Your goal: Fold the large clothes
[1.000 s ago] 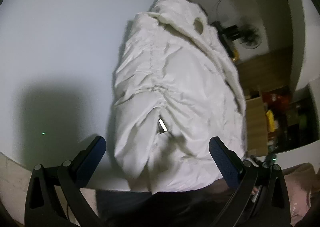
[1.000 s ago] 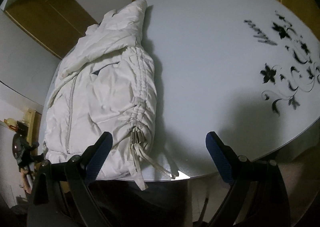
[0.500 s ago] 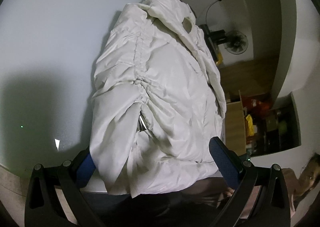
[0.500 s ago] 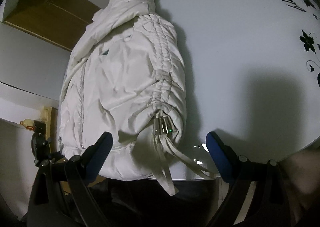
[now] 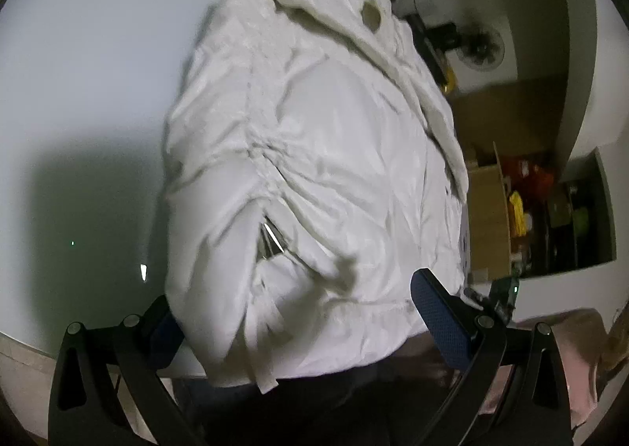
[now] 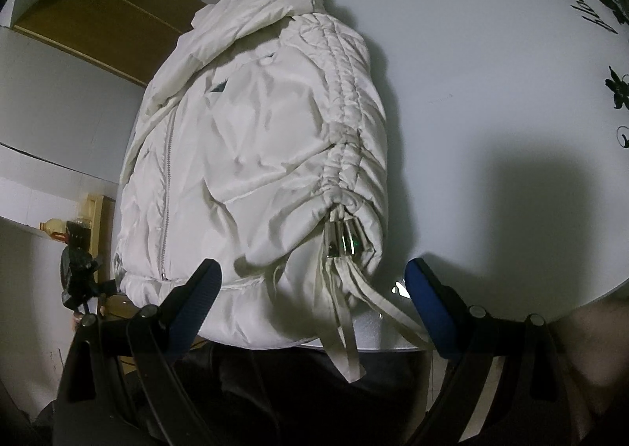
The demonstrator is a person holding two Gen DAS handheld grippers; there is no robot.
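A white puffer jacket (image 5: 314, 155) lies on a pale round table (image 5: 86, 84), its hem hanging over the near edge. My left gripper (image 5: 302, 324) is open with its jaws on either side of the hem; the left finger is partly hidden behind the fabric. In the right wrist view the jacket (image 6: 259, 155) shows its zipper, gathered side seam and metal-tipped drawstrings (image 6: 346, 288). My right gripper (image 6: 310, 300) is open with its jaws on either side of the hem corner and the drawstrings.
The table (image 6: 491, 84) has a black floral print (image 6: 617, 84) at the right. A fan (image 5: 479, 48) and cluttered shelves (image 5: 550, 210) stand beyond the table. A brown cabinet (image 6: 102, 13) is at the back left.
Both grippers have moved closer to the jacket's hem, which now sits between the jaws of each. Both stay open.
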